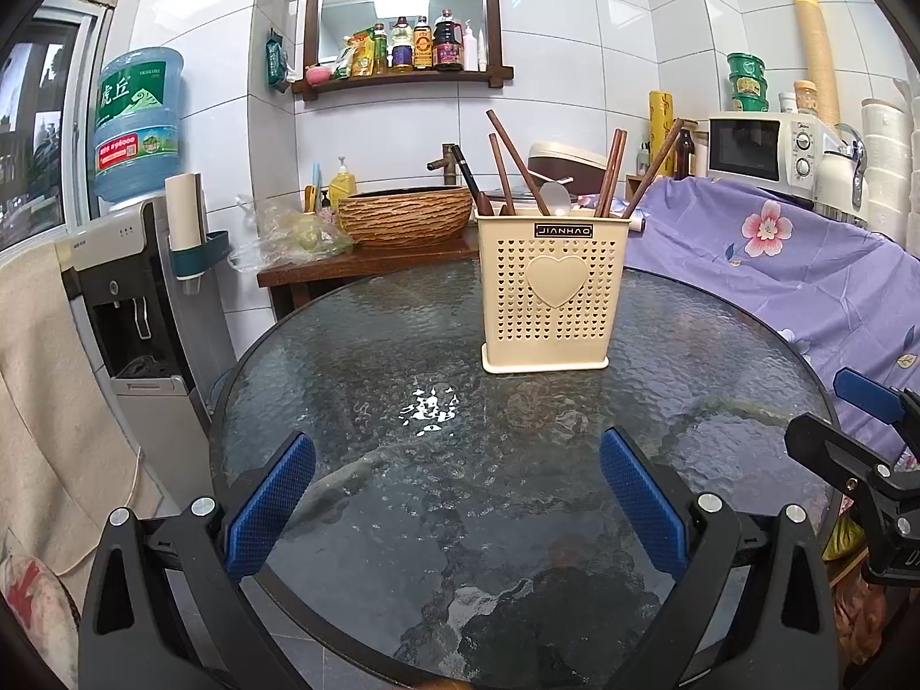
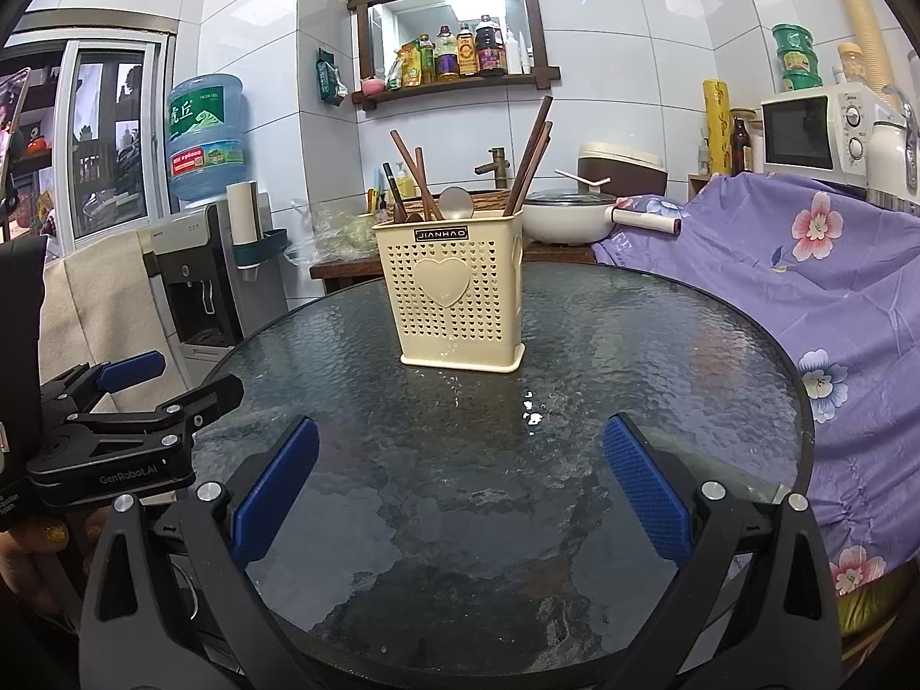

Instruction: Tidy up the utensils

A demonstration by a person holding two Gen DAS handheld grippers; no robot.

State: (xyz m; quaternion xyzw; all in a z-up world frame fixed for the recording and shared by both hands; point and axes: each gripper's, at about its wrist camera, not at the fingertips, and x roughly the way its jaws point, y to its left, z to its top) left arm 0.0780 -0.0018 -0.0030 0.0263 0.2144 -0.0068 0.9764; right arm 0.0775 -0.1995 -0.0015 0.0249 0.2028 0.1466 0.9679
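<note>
Both grippers [image 1: 457, 494] [image 2: 460, 489] wide, empty; utensils [image 1: 517, 172] in holder [image 1: 549, 293].

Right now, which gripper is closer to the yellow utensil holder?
Neither clearly. The left gripper and right gripper both hover open over the table's near edge, well short of the utensil holder, side by side.

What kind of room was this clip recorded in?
Most likely a small home kitchen: a microwave on the counter, sauce bottles on a wall shelf, a water dispenser, and a utensil holder on the glass table.
</note>
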